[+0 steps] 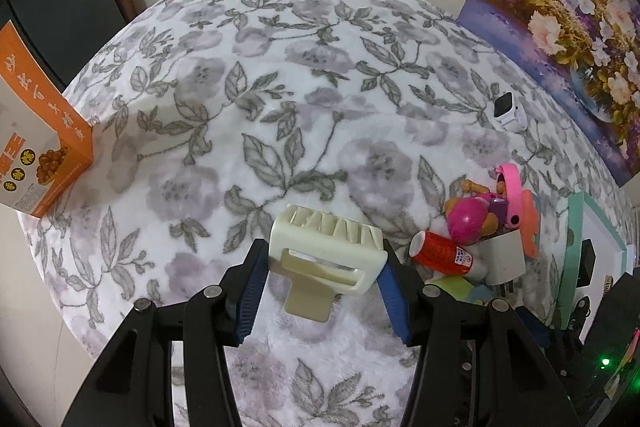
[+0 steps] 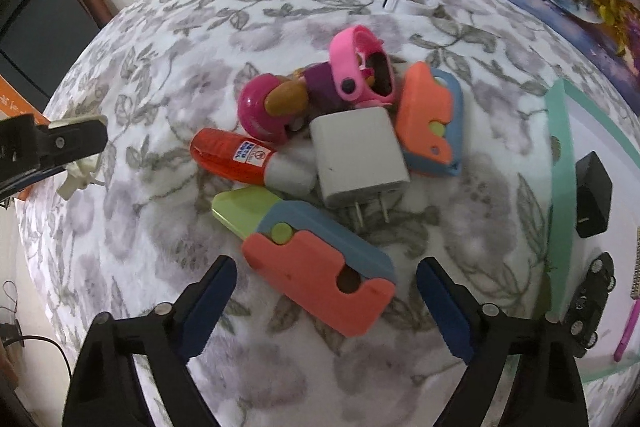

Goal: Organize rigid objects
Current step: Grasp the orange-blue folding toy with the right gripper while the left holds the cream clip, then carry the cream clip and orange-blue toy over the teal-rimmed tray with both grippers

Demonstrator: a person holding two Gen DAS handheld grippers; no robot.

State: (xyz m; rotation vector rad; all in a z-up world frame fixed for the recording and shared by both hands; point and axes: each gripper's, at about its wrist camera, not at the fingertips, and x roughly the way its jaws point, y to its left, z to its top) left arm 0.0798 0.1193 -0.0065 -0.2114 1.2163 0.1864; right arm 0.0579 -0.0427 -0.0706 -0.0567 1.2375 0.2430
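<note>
My left gripper (image 1: pixel 322 261) is shut on a cream plastic hair claw clip (image 1: pixel 326 251), held above the floral blanket (image 1: pixel 240 87). The same gripper and clip show at the left edge of the right wrist view (image 2: pixel 80 163). My right gripper (image 2: pixel 326 283) is open, its fingers on either side of an orange-and-blue toy knife with a green tip (image 2: pixel 316 259). Behind it lies a pile: a white charger plug (image 2: pixel 356 155), a red bottle (image 2: pixel 236 155), a pink ball toy (image 2: pixel 260 111), a pink wristband (image 2: pixel 360 67) and a second orange-and-blue toy (image 2: pixel 432 119).
An orange box (image 1: pixel 40 131) stands at the left. A white smartwatch (image 1: pixel 508 111) lies near a flower painting (image 1: pixel 568 11). A teal-rimmed tray (image 2: pixel 560 163) at the right holds a black adapter (image 2: pixel 594 195), a black toy car (image 2: pixel 592 303) and a pink stick (image 2: pixel 628 331).
</note>
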